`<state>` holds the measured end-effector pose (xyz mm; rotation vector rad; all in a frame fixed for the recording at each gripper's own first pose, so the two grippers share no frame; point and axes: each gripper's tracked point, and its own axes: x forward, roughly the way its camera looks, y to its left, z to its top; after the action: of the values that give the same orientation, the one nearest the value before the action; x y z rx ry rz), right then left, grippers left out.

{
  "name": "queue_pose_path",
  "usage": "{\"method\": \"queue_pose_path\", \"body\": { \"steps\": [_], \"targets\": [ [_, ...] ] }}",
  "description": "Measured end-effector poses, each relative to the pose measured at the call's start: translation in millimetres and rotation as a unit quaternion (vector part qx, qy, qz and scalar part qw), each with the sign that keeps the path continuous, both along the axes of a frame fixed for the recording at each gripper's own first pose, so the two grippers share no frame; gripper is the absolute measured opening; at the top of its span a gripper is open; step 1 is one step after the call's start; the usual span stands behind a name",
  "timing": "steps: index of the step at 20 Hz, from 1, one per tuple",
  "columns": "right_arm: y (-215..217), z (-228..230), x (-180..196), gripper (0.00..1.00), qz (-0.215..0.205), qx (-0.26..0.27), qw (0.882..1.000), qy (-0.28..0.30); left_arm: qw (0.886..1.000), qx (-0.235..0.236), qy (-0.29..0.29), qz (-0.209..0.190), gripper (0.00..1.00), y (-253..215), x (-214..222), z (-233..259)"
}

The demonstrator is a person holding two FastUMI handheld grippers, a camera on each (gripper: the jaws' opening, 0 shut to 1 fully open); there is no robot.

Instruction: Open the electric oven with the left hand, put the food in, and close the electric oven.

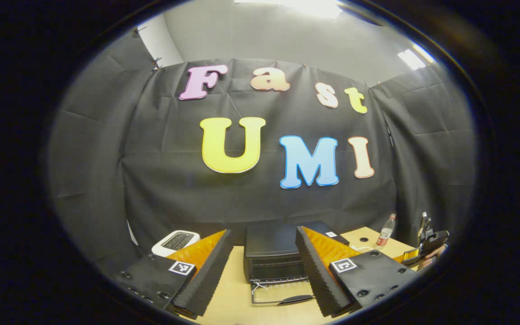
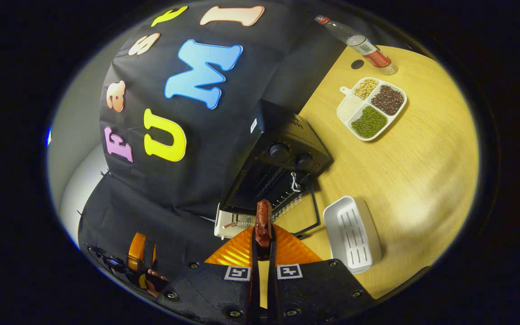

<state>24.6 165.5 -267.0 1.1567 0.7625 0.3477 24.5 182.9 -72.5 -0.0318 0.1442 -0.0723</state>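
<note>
In the left gripper view, the left gripper [image 1: 263, 266] is seen with its fingers spread wide apart and nothing held between them. Between and beyond the fingers, the black oven [image 1: 272, 255] is seen on the wooden table [image 1: 235, 293], its glass door [image 1: 280, 295] folded down flat toward the camera with the dark handle at the near edge. A white toaster [image 1: 175, 242] is seen to the left of the oven, and a bottle [image 1: 386, 231] stands upright farther right on the table. At the far right edge, the other gripper and part of a hand are glimpsed. In the right gripper view, the right gripper [image 2: 263, 243] is closed on a reddish-brown sausage [image 2: 263, 223], which is pinched between both fingers and sticks out past their tips. The sausage is held in front of the open oven [image 2: 282, 155], near the lowered door and not inside. A white tray [image 2: 352, 232] lies on the table [image 2: 422, 149] just beside the door, and a divided dish of beans [image 2: 372, 108] sits well apart, near the bottle [image 2: 359, 43].
</note>
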Motion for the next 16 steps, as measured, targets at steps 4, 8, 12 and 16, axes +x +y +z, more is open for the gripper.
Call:
{"method": "queue_pose_path", "body": {
  "steps": [4,8,12,16],
  "targets": [
    [31,10,16,0.07,-0.002,0.019,1.0,-0.016,1.0,0.003,-0.009,-0.002,0.94,17,-5,10],
    [66,6,42,0.07,-0.003,0.031,0.999,-0.021,1.0,0.007,-0.006,-0.009,0.94,32,-15,7],
    [93,-3,67,0.07,-0.016,0.046,0.999,-0.01,1.0,0.005,-0.003,-0.006,0.94,53,-22,7],
    [105,-26,92,0.07,-0.049,0.054,0.997,0.014,1.0,0.007,0.001,0.005,0.94,77,-29,4]
  ]
}}
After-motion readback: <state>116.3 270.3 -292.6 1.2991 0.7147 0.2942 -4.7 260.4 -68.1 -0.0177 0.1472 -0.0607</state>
